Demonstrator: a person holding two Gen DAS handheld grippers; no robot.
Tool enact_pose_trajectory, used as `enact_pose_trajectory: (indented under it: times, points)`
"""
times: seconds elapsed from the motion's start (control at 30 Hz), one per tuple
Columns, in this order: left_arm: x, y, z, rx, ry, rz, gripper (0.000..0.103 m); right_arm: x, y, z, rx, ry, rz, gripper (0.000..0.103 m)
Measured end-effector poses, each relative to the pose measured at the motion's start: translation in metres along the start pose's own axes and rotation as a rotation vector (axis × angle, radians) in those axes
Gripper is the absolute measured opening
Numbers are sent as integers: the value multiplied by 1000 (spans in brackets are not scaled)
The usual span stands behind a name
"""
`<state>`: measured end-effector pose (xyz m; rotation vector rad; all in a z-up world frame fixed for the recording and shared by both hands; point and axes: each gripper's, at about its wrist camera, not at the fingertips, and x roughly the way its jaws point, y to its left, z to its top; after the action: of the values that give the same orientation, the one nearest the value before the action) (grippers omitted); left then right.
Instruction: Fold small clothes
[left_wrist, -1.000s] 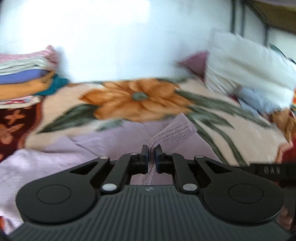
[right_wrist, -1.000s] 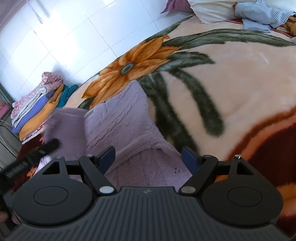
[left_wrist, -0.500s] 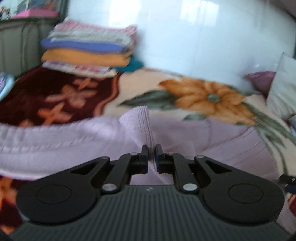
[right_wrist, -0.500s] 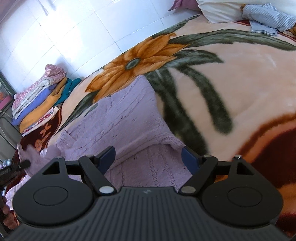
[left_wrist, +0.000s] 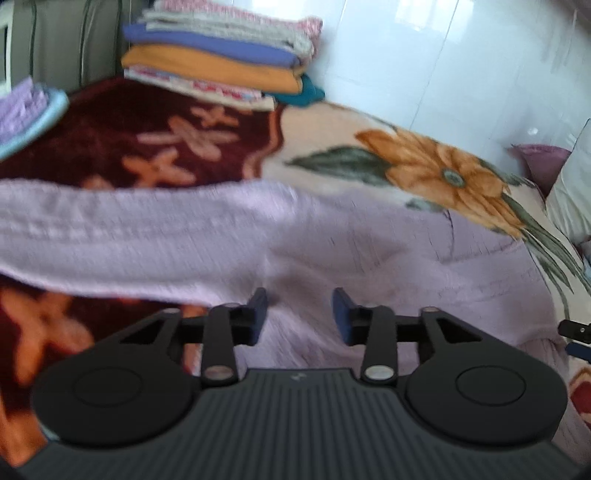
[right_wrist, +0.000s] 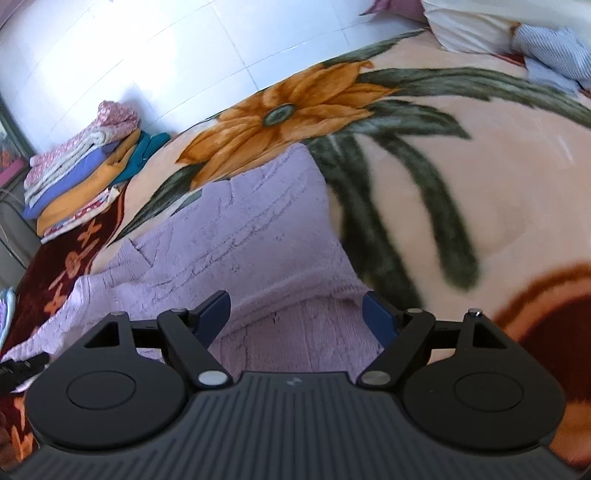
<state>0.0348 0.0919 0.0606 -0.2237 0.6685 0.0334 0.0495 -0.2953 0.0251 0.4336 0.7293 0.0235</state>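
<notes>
A lilac knitted sweater (left_wrist: 369, 254) lies flat on a floral blanket (left_wrist: 436, 170). One sleeve (left_wrist: 129, 236) stretches out to the left in the left wrist view. My left gripper (left_wrist: 300, 314) is open and empty just above the sweater's body. In the right wrist view the sweater (right_wrist: 251, 229) lies under my right gripper (right_wrist: 297, 314), which is open and empty over the sweater's near part. The other gripper's tip (right_wrist: 22, 363) shows at the left edge.
A stack of folded clothes (left_wrist: 225, 55) sits at the far left by the tiled wall, also in the right wrist view (right_wrist: 81, 166). A white pillow (right_wrist: 491, 22) and a striped garment (right_wrist: 554, 51) lie at the far right. A folded lilac piece (left_wrist: 26, 110) is at the left edge.
My left gripper opened and let go of the sleeve, which now lies spread out to the left. The left view swung left. The right gripper stayed open and barely moved.
</notes>
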Motion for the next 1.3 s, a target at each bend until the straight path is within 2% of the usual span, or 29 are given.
enact_pose_trajectory:
  times: [0.13, 0.37, 0.57, 0.83, 0.87, 0.9, 0.97, 1.1, 1.13, 1.17, 1.2, 1.23, 1.3]
  points:
    - [15, 5, 16, 29, -7, 27, 48, 5, 8, 15, -73, -5, -12, 84]
    - [49, 12, 20, 19, 62, -18, 48, 23, 11, 42, -158, 7, -27, 84]
    - [63, 9, 11, 44, 100, -38, 48, 48, 7, 61, -175, -4, -4, 84]
    - [69, -3, 6, 123, 82, -15, 46, 94, -3, 78, -153, -18, -18, 84]
    - [68, -5, 5, 136, 73, -22, 38, 98, -3, 80, -148, -20, -14, 84]
    - [68, -6, 5, 144, 69, -36, 18, 102, -3, 81, -146, -23, -10, 84]
    - [67, -9, 4, 141, 66, -68, 14, 108, -2, 83, -150, -28, -7, 84]
    - [58, -13, 9, 141, -10, -58, 13, 118, -1, 86, -153, -47, -9, 82]
    - [55, -14, 12, 136, -31, -57, 13, 120, 0, 86, -151, -54, -22, 73]
    - [51, -16, 15, 137, -54, -54, 13, 121, 1, 86, -155, -58, -38, 46]
    - [47, -17, 18, 149, -83, -53, 13, 121, 2, 86, -163, -66, -51, 33]
    - [42, -20, 21, 168, -116, -47, 13, 120, 1, 85, -161, -66, -26, 15]
    - [34, -25, 25, 209, -184, -28, 13, 113, 1, 83, -168, -109, -6, 10]
